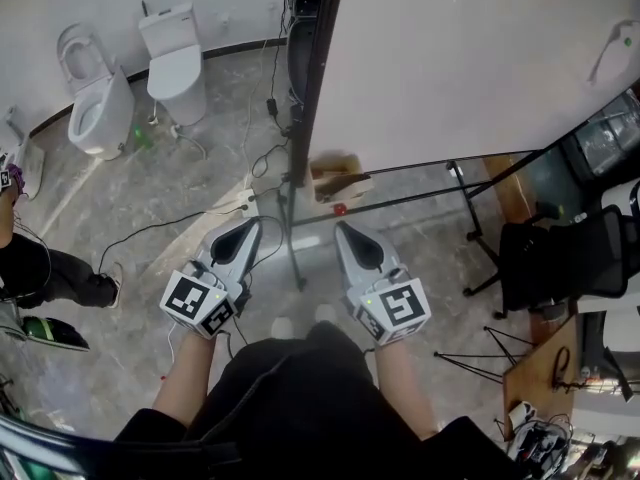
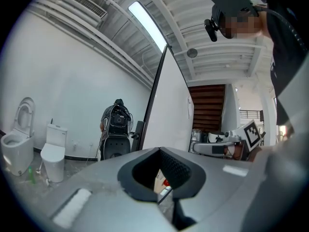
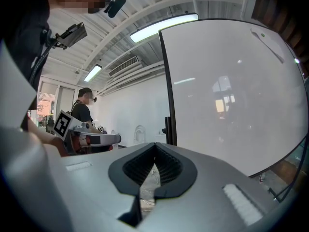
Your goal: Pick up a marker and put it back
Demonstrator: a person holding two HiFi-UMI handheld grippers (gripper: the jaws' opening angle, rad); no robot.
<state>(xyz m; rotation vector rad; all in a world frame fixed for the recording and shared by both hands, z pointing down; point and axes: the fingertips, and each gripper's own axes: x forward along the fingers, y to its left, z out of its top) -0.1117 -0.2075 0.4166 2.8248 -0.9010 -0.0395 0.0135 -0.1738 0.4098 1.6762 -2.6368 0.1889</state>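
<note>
A large whiteboard on a black stand rises just ahead of me. On its ledge lies a small red thing, perhaps a marker, next to a brown box. Through the left gripper's notch the same red thing shows. My left gripper and right gripper are held side by side, short of the ledge, both pointing level at the board. Each is shut with nothing in it. In the gripper views the left jaws and the right jaws meet at their tips.
Two white toilets stand at the far left by the wall. Cables trail over the floor. A black chair and stand legs are at the right. A person's legs show at the left edge.
</note>
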